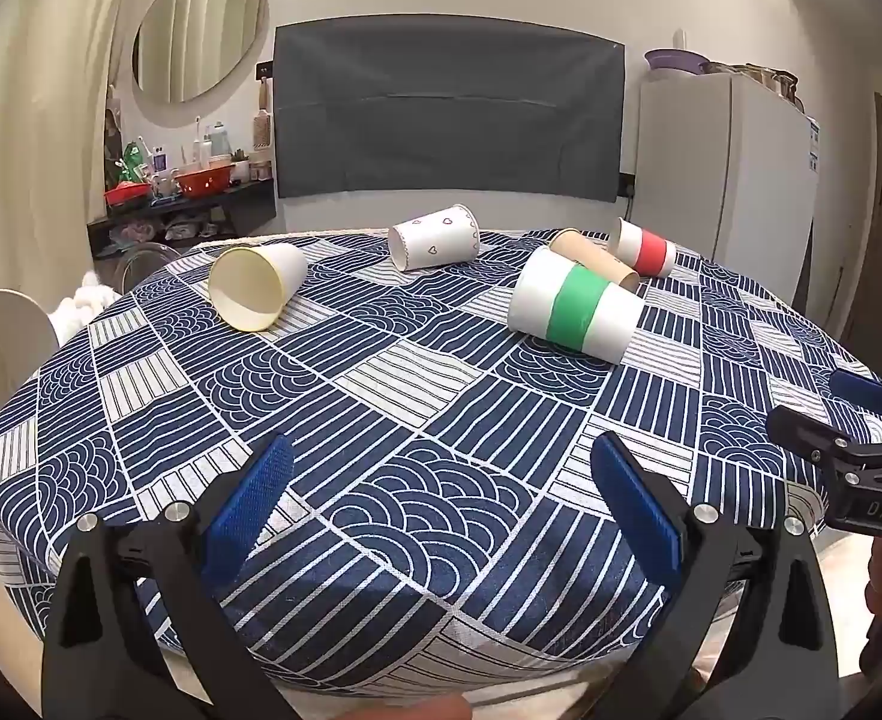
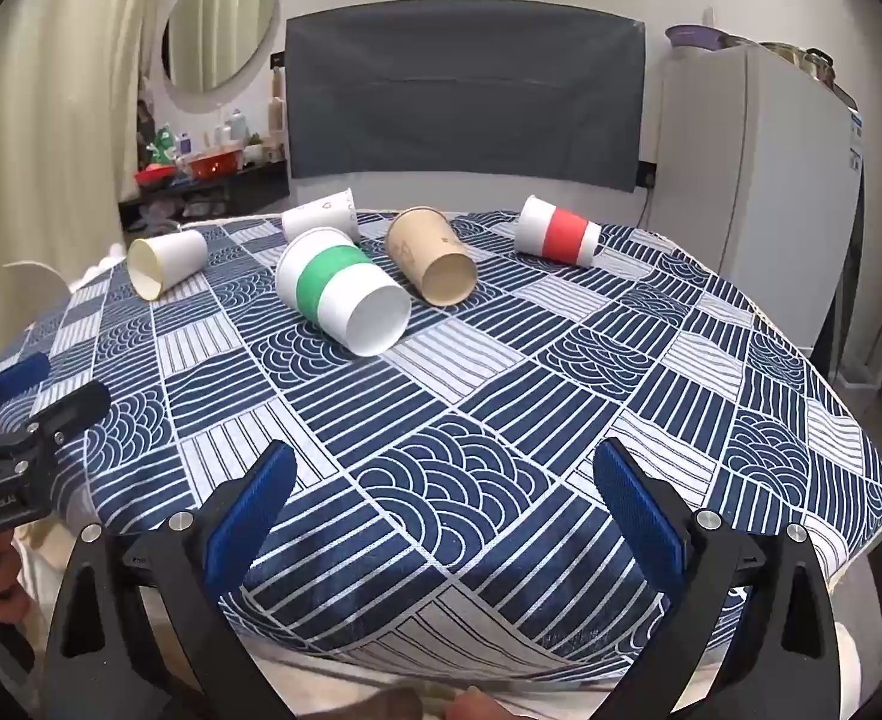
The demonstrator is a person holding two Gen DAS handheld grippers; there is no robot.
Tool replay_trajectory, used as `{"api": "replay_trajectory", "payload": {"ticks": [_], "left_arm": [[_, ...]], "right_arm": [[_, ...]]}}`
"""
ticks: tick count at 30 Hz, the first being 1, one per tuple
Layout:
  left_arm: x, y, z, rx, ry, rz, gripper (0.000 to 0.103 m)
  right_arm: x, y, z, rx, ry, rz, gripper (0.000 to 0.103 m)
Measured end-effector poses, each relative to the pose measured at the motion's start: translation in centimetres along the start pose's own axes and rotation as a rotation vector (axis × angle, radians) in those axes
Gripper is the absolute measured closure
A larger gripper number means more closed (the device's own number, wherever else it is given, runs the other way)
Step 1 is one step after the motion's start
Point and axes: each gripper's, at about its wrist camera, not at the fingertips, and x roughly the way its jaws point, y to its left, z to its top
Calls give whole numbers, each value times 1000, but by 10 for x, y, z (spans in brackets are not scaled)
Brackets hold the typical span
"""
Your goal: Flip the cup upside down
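Several paper cups lie on their sides on the far half of the table. A plain white cup (image 1: 258,287) (image 2: 165,261) lies far left, a heart-print cup (image 1: 435,237) (image 2: 321,217) at the back, a green-banded cup (image 1: 576,307) (image 2: 342,294) in the middle, a brown cup (image 1: 597,258) (image 2: 432,258) and a red-banded cup (image 1: 645,247) (image 2: 558,232) to the right. My left gripper (image 1: 441,468) (image 2: 39,390) is open and empty above the near edge. My right gripper (image 2: 444,468) (image 1: 831,408) is open and empty beside it.
The table carries a blue-and-white patterned cloth (image 1: 381,420) (image 2: 501,396). A dark covered chair back (image 1: 447,114) stands behind it, a white fridge (image 1: 735,162) at the right, a cluttered shelf (image 1: 183,186) and round mirror (image 1: 201,30) at the left.
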Motion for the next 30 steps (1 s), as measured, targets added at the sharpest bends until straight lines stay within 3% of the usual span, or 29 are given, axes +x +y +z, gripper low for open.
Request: {"api": "replay_trajectory", "payload": {"ticks": [21,25,30], "left_arm": [[4,-4,-3,16,20,-16,6],[5,-3,-3,3,33,-49,6],[6,-2,-3,7,33,-30,6]], "right_arm": [[1,2,0,-12,-1,1,8],[2,3,-1,-9,6,6,8],[1,2,-1,-11,3,7,8]]}}
